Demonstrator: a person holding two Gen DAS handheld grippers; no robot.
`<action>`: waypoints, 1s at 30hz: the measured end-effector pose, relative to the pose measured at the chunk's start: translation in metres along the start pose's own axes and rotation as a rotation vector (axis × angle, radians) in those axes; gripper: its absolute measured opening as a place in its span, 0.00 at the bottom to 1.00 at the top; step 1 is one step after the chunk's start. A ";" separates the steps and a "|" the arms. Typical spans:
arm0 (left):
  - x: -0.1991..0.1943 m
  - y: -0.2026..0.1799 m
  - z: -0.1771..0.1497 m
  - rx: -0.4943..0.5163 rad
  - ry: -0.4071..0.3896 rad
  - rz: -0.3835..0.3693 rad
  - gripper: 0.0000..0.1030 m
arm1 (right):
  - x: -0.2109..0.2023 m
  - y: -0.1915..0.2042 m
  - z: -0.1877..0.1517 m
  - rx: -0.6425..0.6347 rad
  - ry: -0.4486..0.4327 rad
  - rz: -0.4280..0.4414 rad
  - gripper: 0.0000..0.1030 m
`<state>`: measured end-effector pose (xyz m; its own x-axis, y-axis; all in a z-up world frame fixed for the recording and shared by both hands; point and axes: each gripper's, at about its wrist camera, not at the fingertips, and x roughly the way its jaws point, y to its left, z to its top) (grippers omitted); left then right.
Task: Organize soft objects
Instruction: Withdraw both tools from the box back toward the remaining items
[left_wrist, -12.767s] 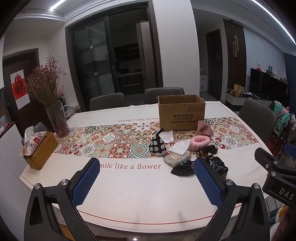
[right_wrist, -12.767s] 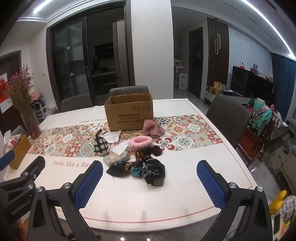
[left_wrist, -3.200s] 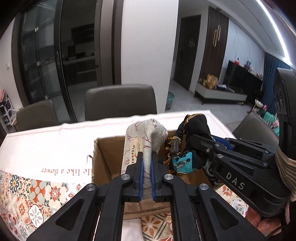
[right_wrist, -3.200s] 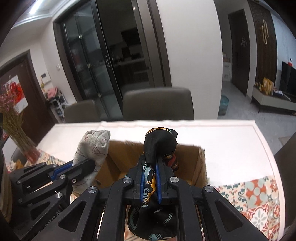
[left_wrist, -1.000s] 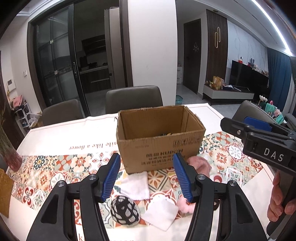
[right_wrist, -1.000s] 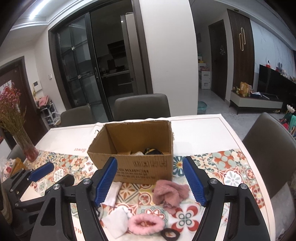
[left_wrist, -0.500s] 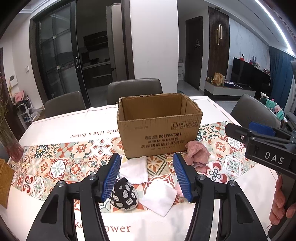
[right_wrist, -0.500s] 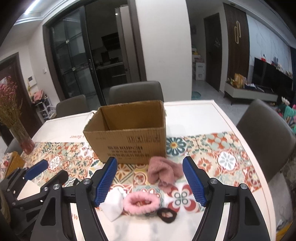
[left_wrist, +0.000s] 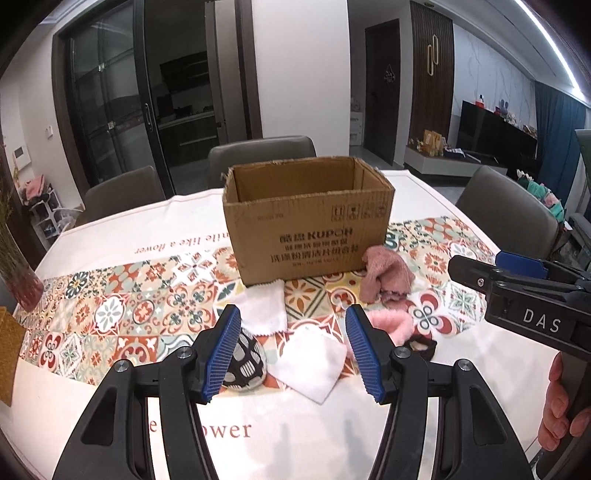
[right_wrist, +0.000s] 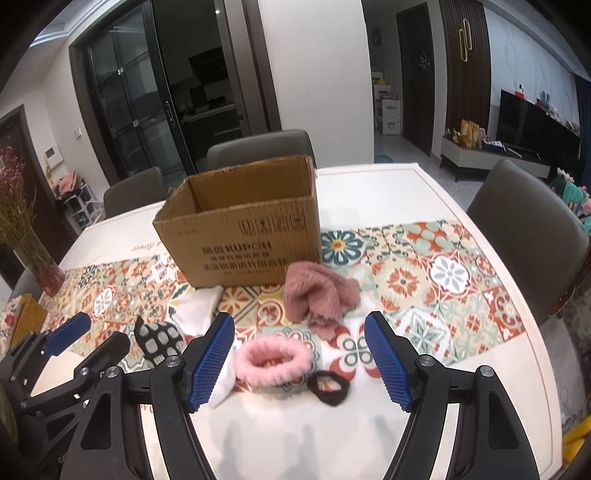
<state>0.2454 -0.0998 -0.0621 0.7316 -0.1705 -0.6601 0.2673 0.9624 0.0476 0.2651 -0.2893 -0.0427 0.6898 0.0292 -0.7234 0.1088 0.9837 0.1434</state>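
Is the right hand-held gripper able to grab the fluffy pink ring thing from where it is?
Probably yes. The right hand-held gripper is open and empty, and the pink fluffy headband lies flat on the table right between its fingers, with nothing on top. Only a dark scrunchie sits close beside it.

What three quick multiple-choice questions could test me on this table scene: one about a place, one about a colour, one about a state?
1. Where does the dusty-pink cloth lie?
A. inside the cardboard box
B. on the table against the box's front right corner
C. on a chair

2. What colour is the fluffy ring-shaped band?
A. light pink
B. green
C. yellow

3. How is the right tool now?
A. clamped on a cloth
B. open and empty
C. shut with nothing in it

Answers: 1 B, the cloth sits on the patterned runner touching the cardboard box. 2 A, its fuzz is plainly pink. 3 B, its blue pads stand wide apart, holding nothing.
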 end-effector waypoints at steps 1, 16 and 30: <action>0.001 -0.001 -0.003 0.003 0.006 -0.004 0.56 | 0.001 -0.001 -0.003 0.002 0.008 -0.003 0.72; 0.023 -0.012 -0.033 0.016 0.065 -0.015 0.58 | 0.029 -0.013 -0.035 0.012 0.119 -0.040 0.72; 0.061 -0.016 -0.060 0.025 0.162 -0.016 0.60 | 0.070 -0.024 -0.066 0.036 0.219 -0.071 0.72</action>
<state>0.2482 -0.1129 -0.1479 0.6170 -0.1474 -0.7731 0.2947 0.9541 0.0532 0.2629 -0.2990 -0.1413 0.5085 0.0020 -0.8610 0.1797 0.9777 0.1084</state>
